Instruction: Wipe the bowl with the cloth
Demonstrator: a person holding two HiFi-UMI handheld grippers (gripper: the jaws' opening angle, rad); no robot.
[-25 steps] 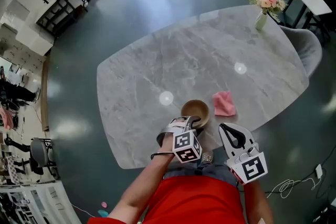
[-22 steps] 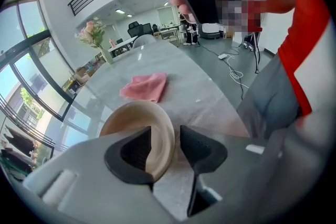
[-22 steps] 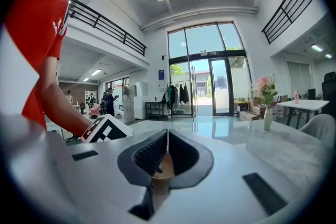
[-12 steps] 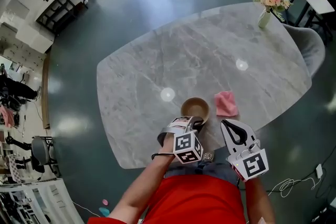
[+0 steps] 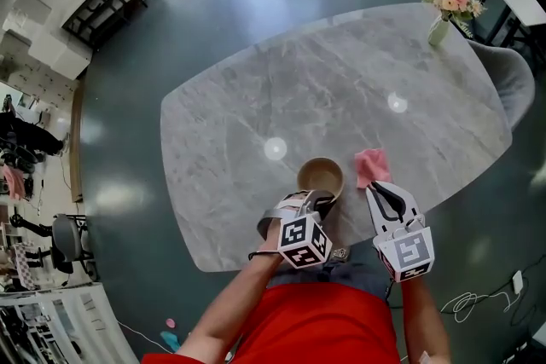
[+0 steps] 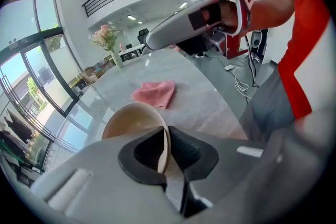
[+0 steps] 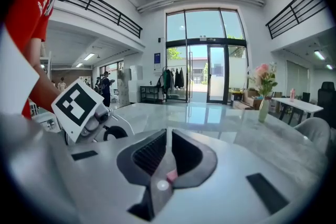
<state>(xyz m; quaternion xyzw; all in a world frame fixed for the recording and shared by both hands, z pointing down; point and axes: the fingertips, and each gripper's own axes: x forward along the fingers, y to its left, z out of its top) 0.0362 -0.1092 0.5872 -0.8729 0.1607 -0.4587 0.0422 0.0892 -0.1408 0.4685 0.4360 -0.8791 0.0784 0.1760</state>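
While your left hand-held gripper (image 5: 317, 199) has just been closing, it now has the near rim of the bowl (image 5: 320, 176) pinched between its pads. In the left gripper view the thin tan wall stands edge-on in the narrow gap, with one jaw inside the bowl and one outside. The bowl sits on the grey marble desk (image 5: 324, 89), right at that gripper's tips.

Your right hand-held gripper (image 5: 375, 187) has its jaws together and isn't gripping anything. Its own view shows the ribbed pads meeting, with just a speck of pink showing low in the slit. The pink cloth (image 5: 371, 164) lies crumpled on the desk just ahead of that gripper's tip, beside the bowl. From the head view I can't tell whether the tip actually touches it.

A vase of flowers (image 5: 444, 4) stands well beyond both grippers, at the desk's far corner.
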